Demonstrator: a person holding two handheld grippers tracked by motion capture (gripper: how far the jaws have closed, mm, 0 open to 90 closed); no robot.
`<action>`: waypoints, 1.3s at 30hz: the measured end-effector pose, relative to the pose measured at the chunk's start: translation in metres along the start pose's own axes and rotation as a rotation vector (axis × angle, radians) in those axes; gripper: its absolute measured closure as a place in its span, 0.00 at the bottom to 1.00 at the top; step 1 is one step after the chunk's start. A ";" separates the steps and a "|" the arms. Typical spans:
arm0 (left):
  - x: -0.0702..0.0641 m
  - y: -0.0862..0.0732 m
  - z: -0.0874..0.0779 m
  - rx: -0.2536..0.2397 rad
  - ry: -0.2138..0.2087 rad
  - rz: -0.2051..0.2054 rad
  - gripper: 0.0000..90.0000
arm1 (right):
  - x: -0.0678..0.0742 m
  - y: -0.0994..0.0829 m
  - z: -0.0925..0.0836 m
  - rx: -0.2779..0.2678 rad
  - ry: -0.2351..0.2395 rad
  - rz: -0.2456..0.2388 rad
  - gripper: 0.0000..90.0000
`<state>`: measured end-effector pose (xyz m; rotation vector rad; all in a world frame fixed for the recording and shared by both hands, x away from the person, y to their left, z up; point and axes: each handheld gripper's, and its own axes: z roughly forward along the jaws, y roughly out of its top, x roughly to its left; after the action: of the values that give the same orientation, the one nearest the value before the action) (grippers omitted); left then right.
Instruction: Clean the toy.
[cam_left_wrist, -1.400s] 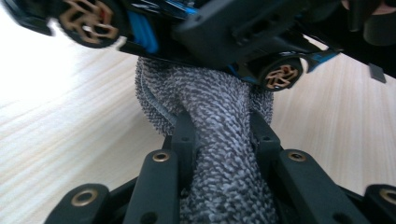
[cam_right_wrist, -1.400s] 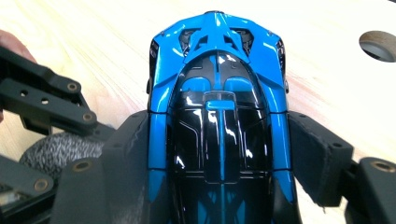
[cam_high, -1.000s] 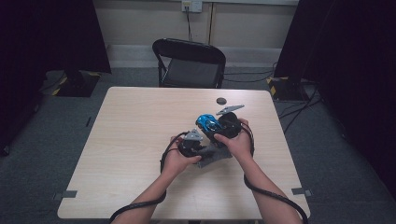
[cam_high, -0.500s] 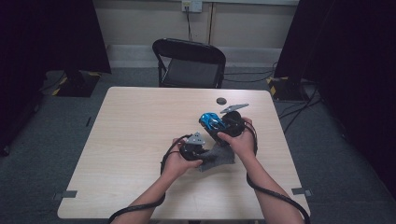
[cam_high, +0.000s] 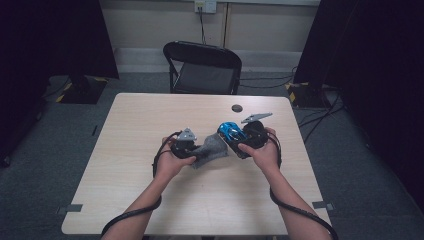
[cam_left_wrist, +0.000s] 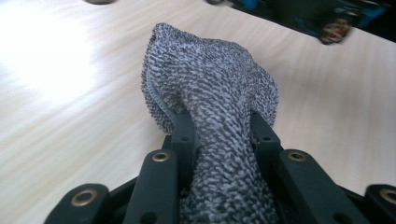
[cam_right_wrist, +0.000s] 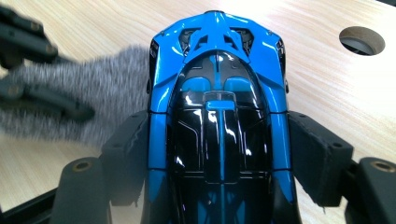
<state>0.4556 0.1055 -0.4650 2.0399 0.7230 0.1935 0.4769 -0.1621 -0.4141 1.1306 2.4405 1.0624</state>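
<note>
Grey knitted cloth (cam_high: 210, 149), centre of the high view, lying on the pale wood desk (cam_high: 150, 115); its left end clenched in the left claw (cam_high: 192, 156), jaws pinched tight on the bunched fabric. Blue-and-black toy car (cam_high: 231, 134), just right of centre, touching the cloth's right edge, gripped across its body by the right claw (cam_high: 235, 145). Dark round disc (cam_high: 237, 108), upper right of the desk, well apart.

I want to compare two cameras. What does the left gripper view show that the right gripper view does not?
Left gripper view alone: its own claw shut on the grey knitted cloth, seen close.
Right gripper view alone: the right claw clamped on the sides of the blue and black toy car, and a round hole in the table.
Both: the cloth and the light wooden table.
</note>
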 end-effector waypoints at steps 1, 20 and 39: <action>0.005 0.001 -0.004 -0.010 0.014 -0.016 0.78 | 0.001 0.000 0.000 0.001 0.002 -0.002 0.31; 0.034 0.009 -0.015 -0.064 0.137 -0.078 0.78 | 0.012 -0.012 0.002 0.011 0.051 -0.037 0.31; 0.025 0.013 -0.004 -0.074 0.097 -0.073 0.78 | 0.022 -0.014 0.007 0.012 0.070 -0.047 0.31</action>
<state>0.4800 0.1170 -0.4555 1.9417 0.8369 0.2753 0.4576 -0.1487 -0.4272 1.0513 2.5167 1.0924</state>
